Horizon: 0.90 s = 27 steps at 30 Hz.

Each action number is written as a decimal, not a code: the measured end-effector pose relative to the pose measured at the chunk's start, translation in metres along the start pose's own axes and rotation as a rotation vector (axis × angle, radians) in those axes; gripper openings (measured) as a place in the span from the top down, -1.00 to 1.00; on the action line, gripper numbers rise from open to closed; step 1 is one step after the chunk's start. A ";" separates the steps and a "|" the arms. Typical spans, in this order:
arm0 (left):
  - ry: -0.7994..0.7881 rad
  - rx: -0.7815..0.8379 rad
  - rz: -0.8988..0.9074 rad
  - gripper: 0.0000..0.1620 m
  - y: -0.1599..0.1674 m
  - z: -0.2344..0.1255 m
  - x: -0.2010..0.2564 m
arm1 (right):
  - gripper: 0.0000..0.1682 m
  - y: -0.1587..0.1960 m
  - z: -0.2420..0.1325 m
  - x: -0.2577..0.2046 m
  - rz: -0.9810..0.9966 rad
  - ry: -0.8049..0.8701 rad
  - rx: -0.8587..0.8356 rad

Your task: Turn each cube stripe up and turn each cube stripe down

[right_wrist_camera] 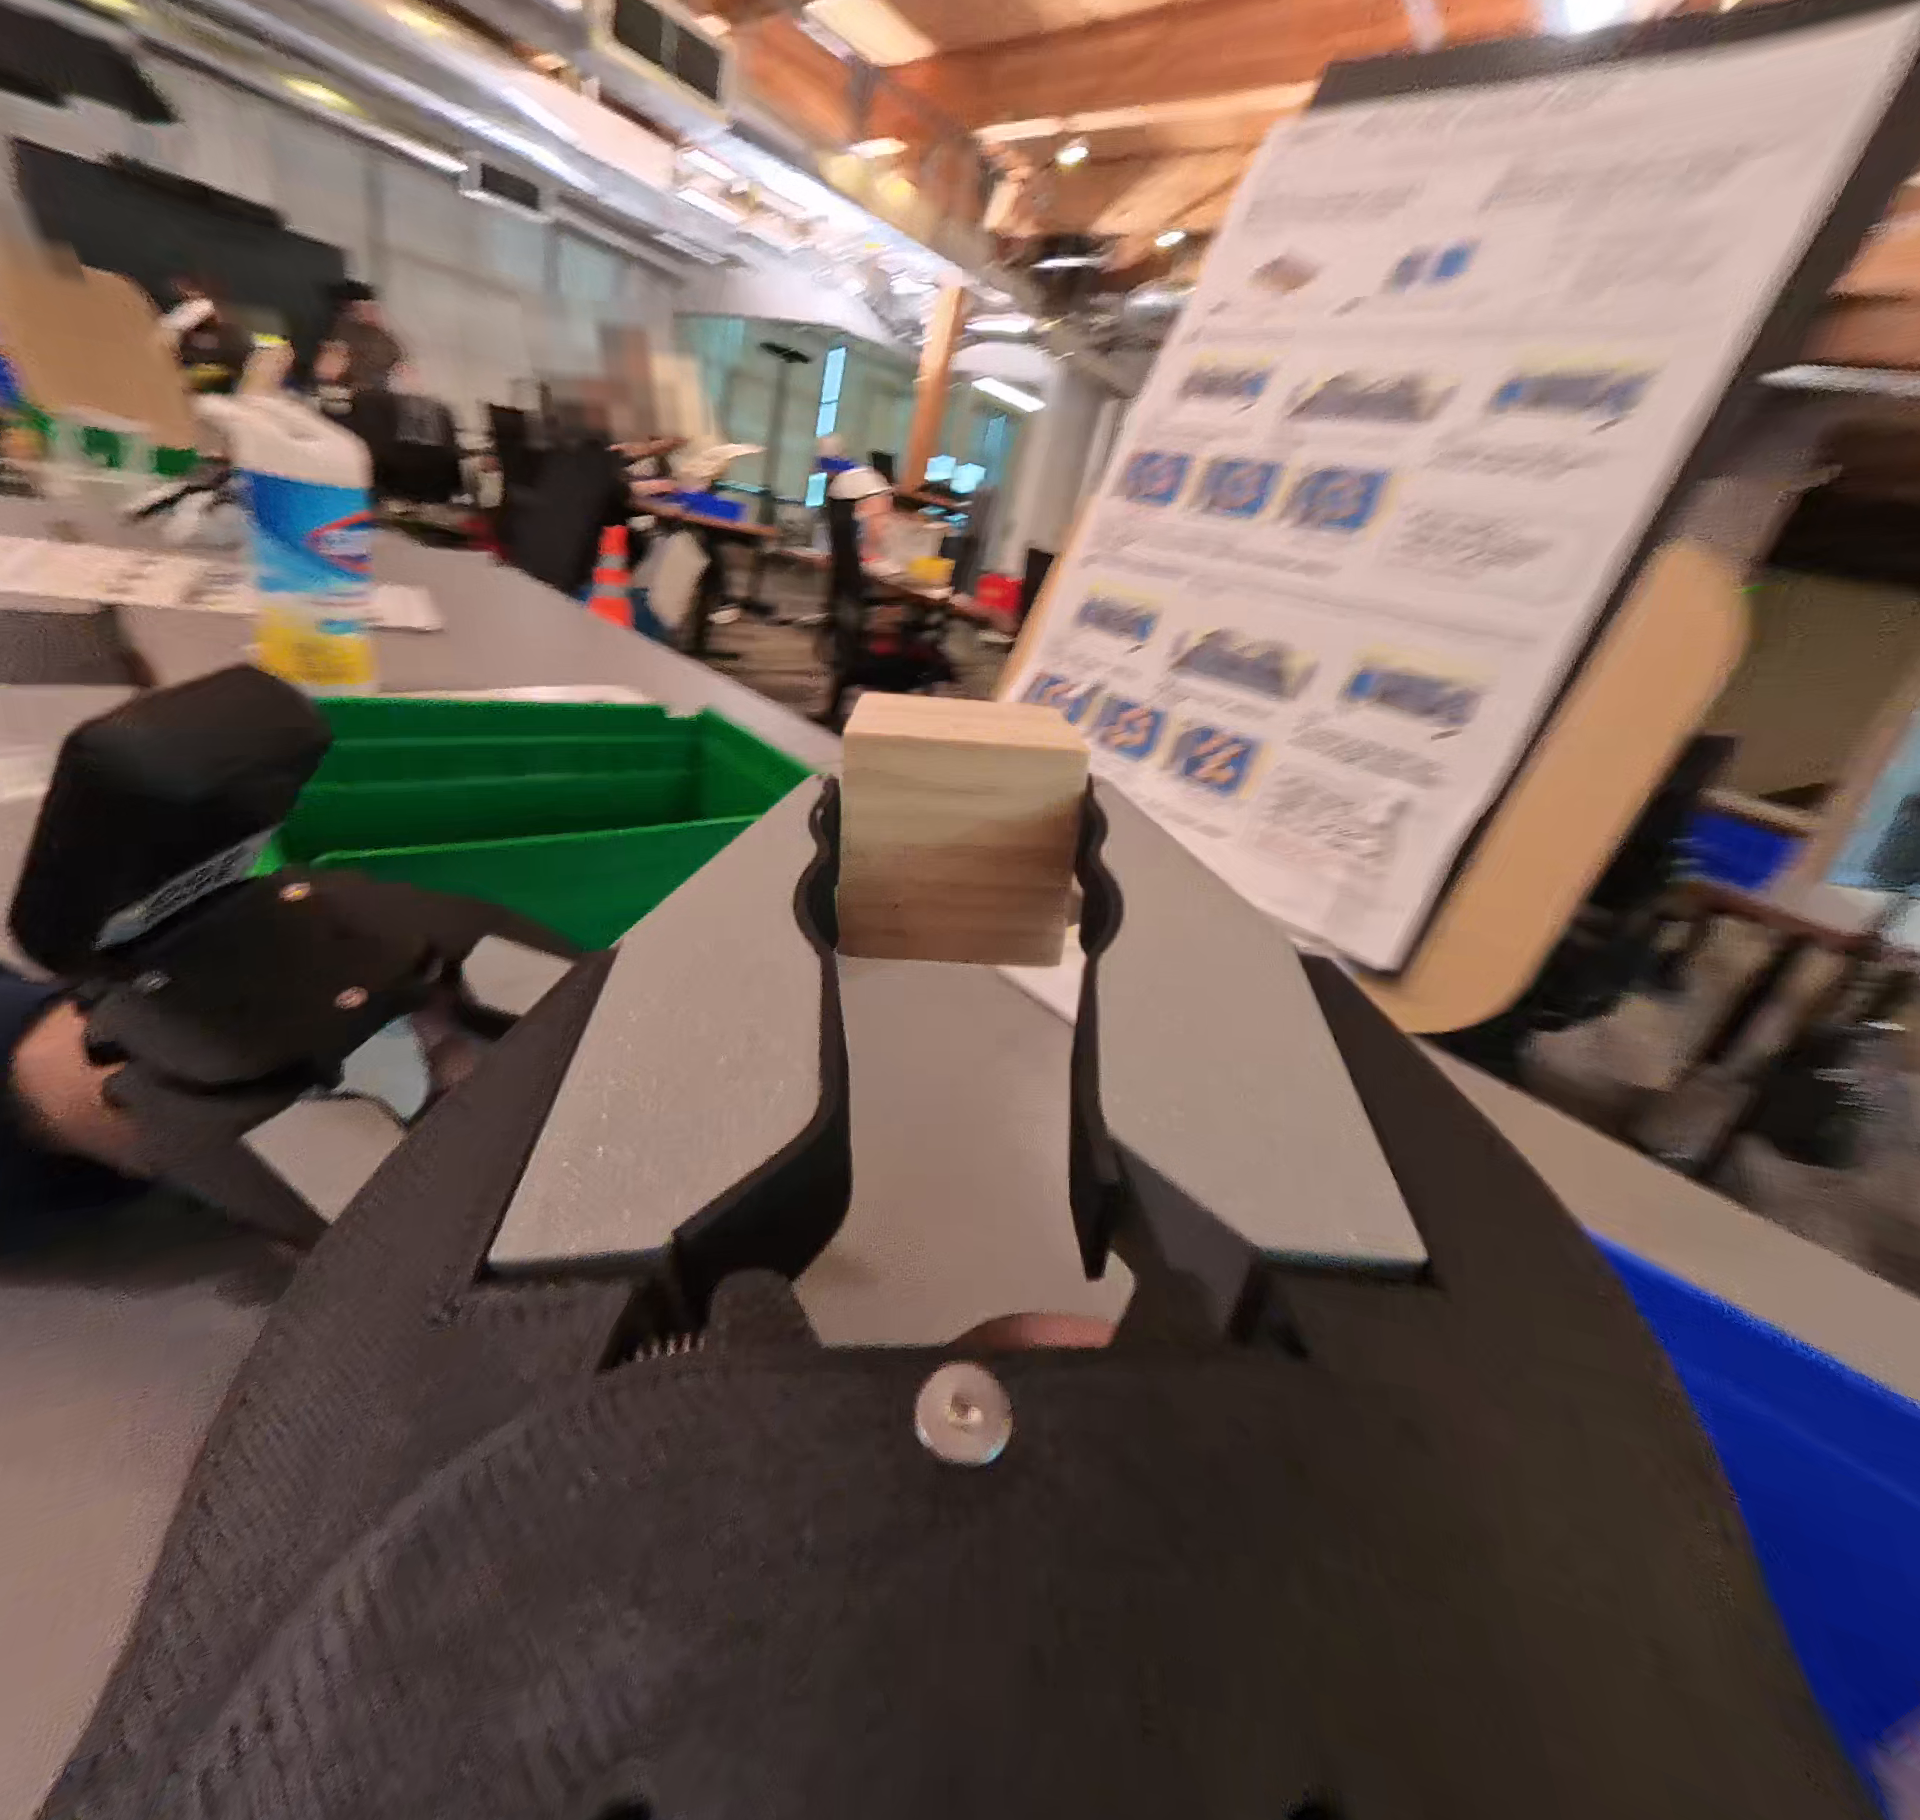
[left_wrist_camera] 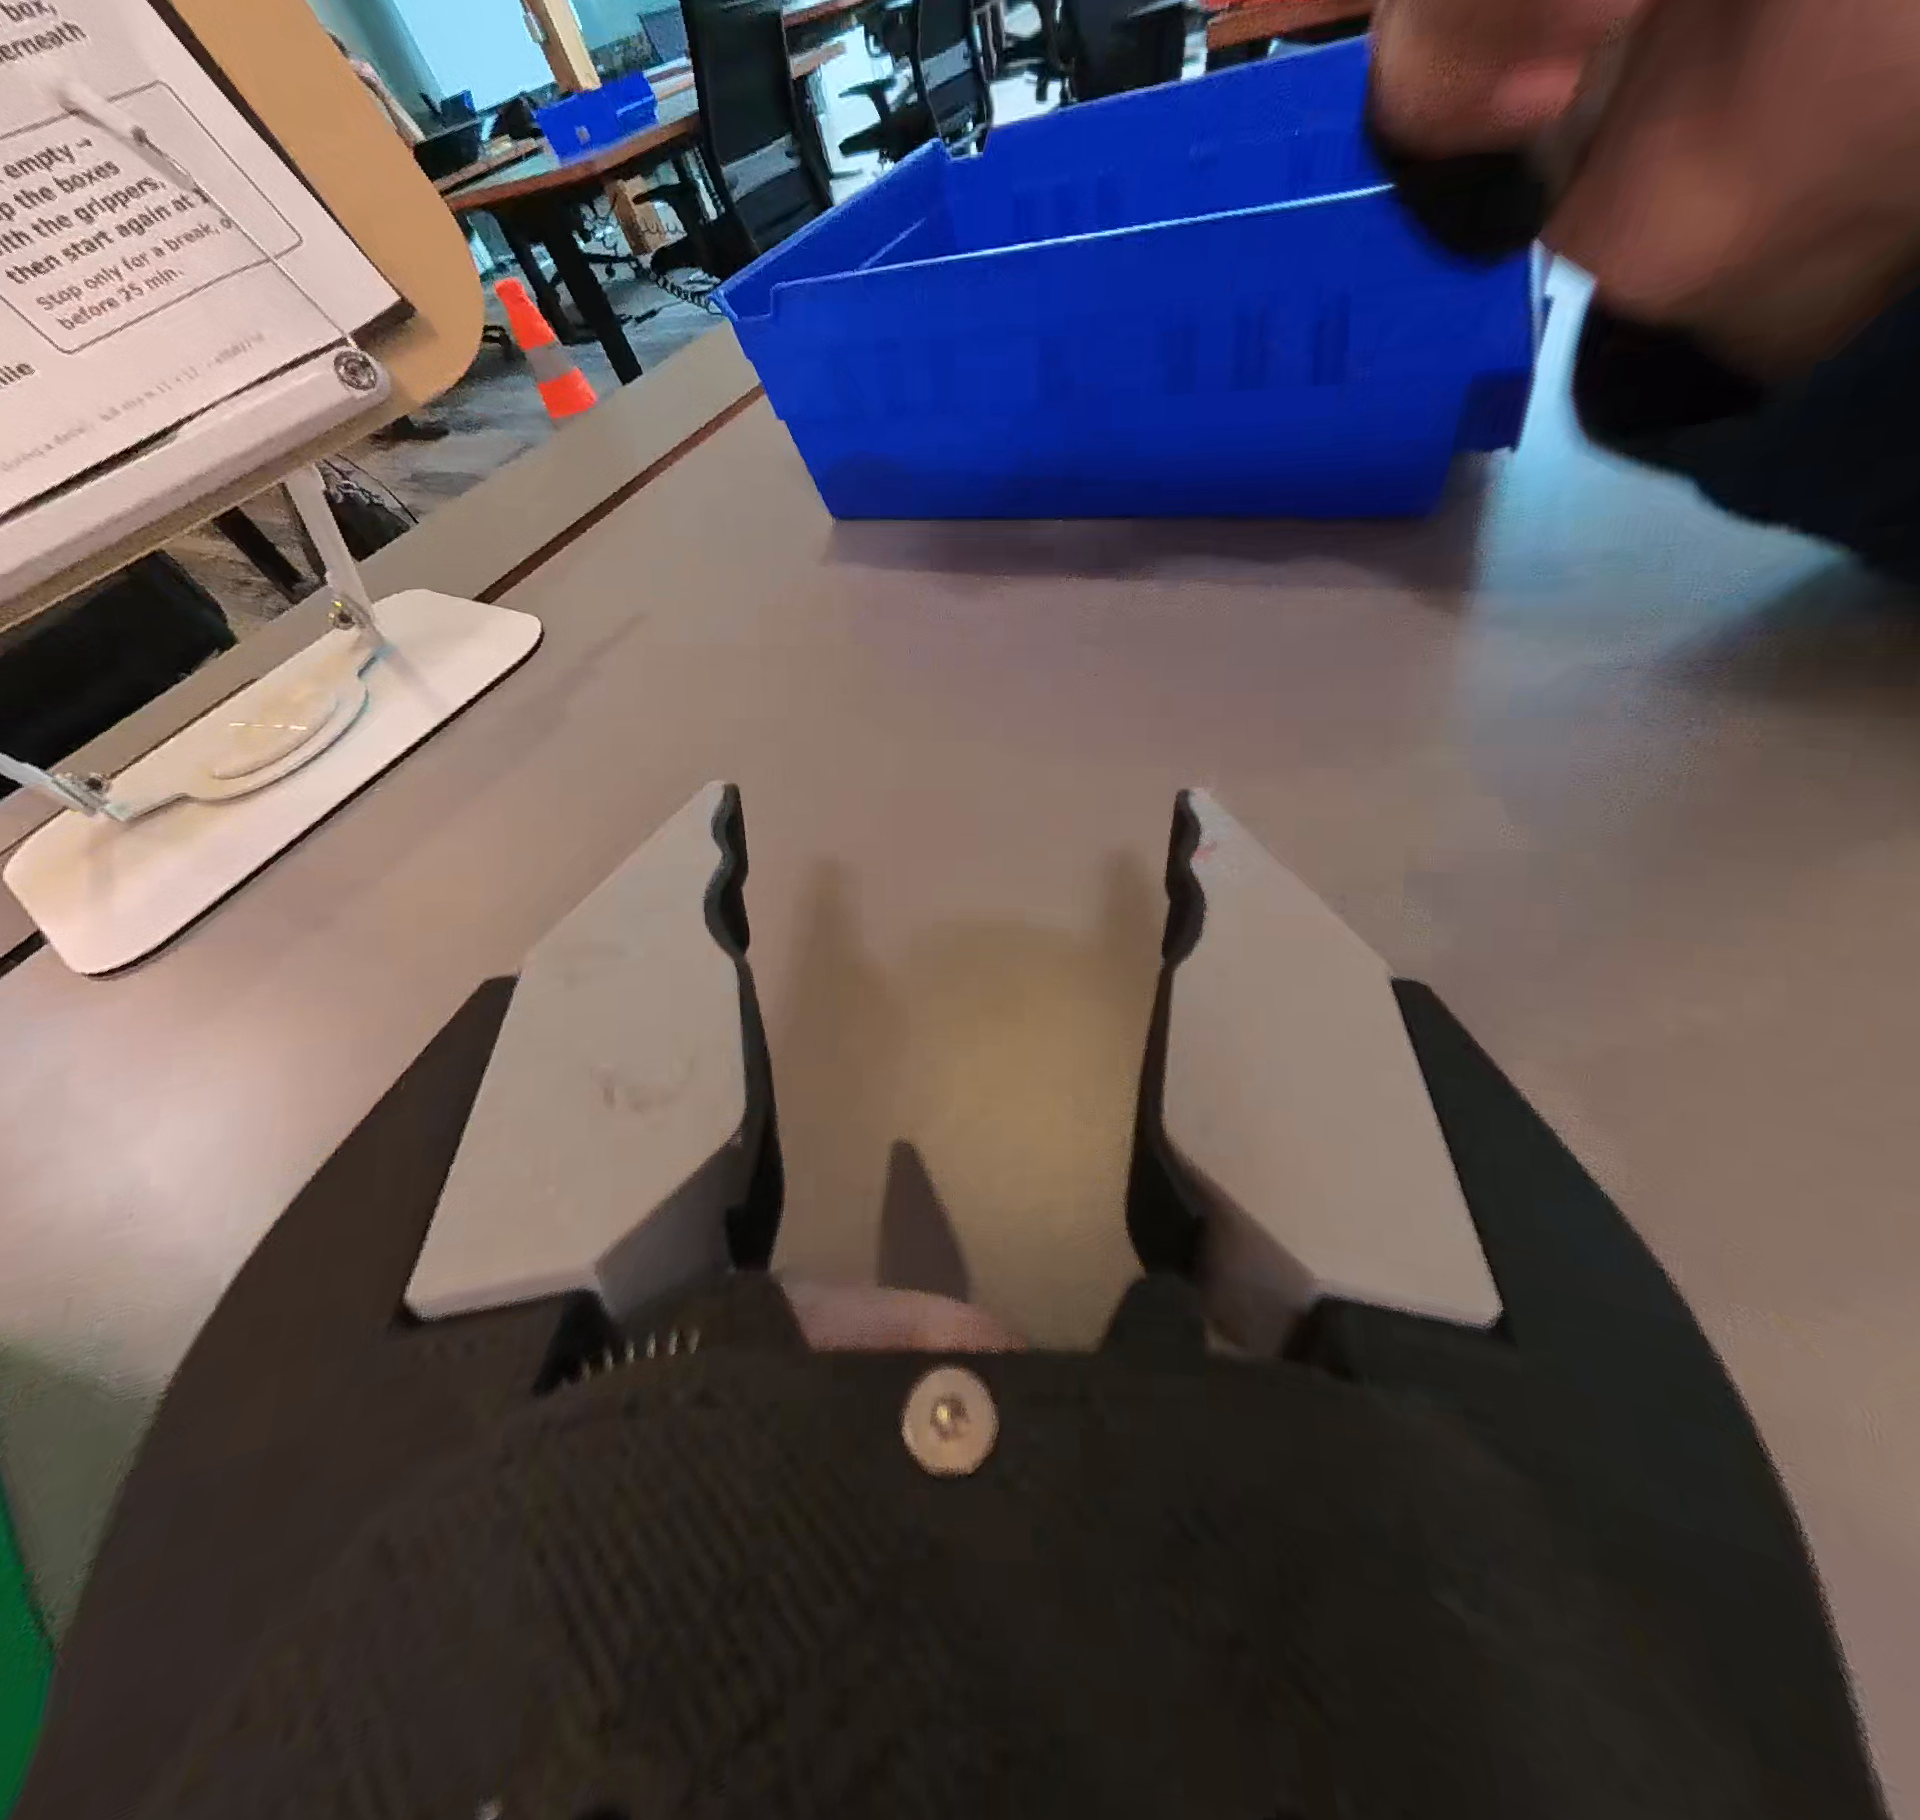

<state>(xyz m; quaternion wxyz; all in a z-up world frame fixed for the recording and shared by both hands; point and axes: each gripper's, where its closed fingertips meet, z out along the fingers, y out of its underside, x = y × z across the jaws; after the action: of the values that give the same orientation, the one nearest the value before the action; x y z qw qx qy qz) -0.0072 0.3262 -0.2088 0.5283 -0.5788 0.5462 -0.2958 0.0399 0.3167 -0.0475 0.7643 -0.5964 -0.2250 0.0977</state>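
Observation:
My right gripper (right_wrist_camera: 954, 835) is shut on a plain wooden cube (right_wrist_camera: 961, 825) and holds it up in the air above the grey table (right_wrist_camera: 914, 1126). No stripe shows on the cube faces I can see. My left gripper (left_wrist_camera: 956, 835) is open and empty, low over the grey table (left_wrist_camera: 1039, 648); it also shows at the left of the right wrist view (right_wrist_camera: 208, 939). A blue bin (left_wrist_camera: 1122, 347) stands ahead of the left gripper. A blurred hand (left_wrist_camera: 1662, 87) with the right gripper is above the bin's right end.
A green bin (right_wrist_camera: 540, 814) stands behind the left gripper. An instruction sheet on a white stand (left_wrist_camera: 156, 243) is at the table's left; it also shows in the right wrist view (right_wrist_camera: 1403, 523). A wipes canister (right_wrist_camera: 307, 544) stands farther back. The blue bin's edge (right_wrist_camera: 1787, 1458) is at lower right.

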 end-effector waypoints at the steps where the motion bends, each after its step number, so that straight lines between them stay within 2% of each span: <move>1: -0.007 -0.003 0.001 0.03 0.001 0.000 -0.002 | 0.49 -0.010 -0.010 0.012 -0.025 0.058 -0.005; 4: -0.031 -0.005 -0.034 0.07 0.002 -0.002 -0.009 | 0.49 -0.016 -0.043 0.056 -0.051 0.191 -0.153; 6: -0.017 -0.037 -0.060 0.08 0.007 -0.001 -0.009 | 0.49 0.008 -0.063 0.086 0.007 0.211 -0.364; 9: -0.004 -0.093 -0.072 0.08 0.015 0.002 -0.007 | 0.49 0.070 -0.099 0.117 0.103 0.194 -0.717; 11: -0.004 -0.114 -0.053 0.07 0.017 0.004 -0.005 | 0.49 0.115 -0.128 0.140 0.110 0.264 -0.928; 14: -0.007 -0.120 -0.026 0.07 0.018 0.004 -0.003 | 0.48 0.181 -0.163 0.135 0.177 0.227 -1.240; 16: -0.011 -0.129 -0.021 0.06 0.020 0.004 -0.004 | 0.48 0.205 -0.176 0.137 0.181 0.227 -1.364; 20: -0.012 -0.179 -0.016 -0.04 0.028 0.003 -0.001 | 0.45 0.223 -0.180 0.143 0.228 0.236 -1.427; 23: -0.032 -0.236 -0.019 -0.18 0.037 -0.009 0.005 | 0.26 0.216 -0.175 0.141 0.249 0.230 -1.359; 27: -0.116 -0.237 -0.036 -0.16 0.034 -0.049 0.013 | 0.22 0.186 -0.179 0.147 0.230 0.303 -1.162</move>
<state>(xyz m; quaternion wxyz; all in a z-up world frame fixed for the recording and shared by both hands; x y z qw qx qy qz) -0.0609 0.3055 -0.2308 0.4815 -0.6631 0.5353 -0.2046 0.2734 0.2731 -0.2251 0.3218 -0.9436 -0.0642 -0.0451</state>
